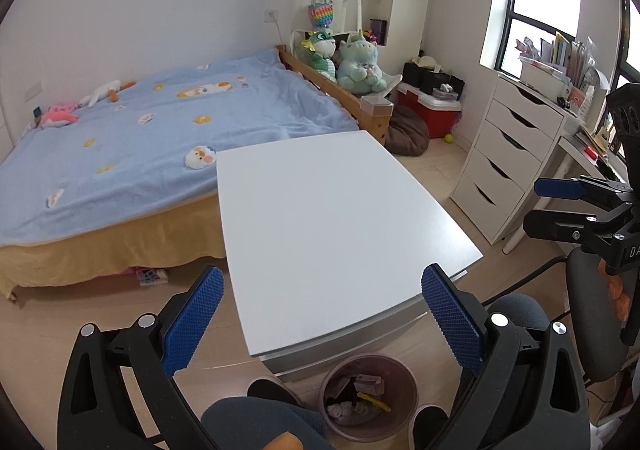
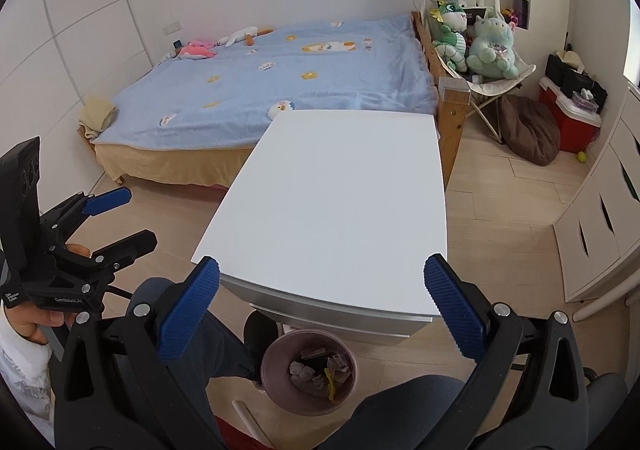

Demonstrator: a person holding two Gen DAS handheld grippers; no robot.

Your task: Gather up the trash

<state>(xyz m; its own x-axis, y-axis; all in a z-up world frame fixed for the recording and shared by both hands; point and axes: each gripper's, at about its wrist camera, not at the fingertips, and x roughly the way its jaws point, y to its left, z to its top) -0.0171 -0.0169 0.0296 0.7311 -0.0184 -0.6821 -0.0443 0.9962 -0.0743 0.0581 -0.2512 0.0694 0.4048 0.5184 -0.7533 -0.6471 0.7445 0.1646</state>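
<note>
A pink-brown trash bin (image 1: 370,398) stands on the floor under the near edge of the white table (image 1: 340,218); it holds crumpled paper and wrappers. It also shows in the right wrist view (image 2: 310,372). My left gripper (image 1: 322,306) is open and empty, held above the table's near edge. My right gripper (image 2: 322,302) is open and empty, also above the near edge of the table (image 2: 340,194). Each gripper shows in the other's view: the right gripper (image 1: 556,206) at the right, the left gripper (image 2: 120,216) at the left.
A bed with a blue blanket (image 1: 160,130) lies beyond the table. A white drawer unit (image 1: 508,158) and desk stand at the right. Plush toys (image 1: 356,62), a red cooler (image 1: 432,110) and a brown beanbag (image 1: 408,130) sit at the back. My knees (image 1: 260,426) flank the bin.
</note>
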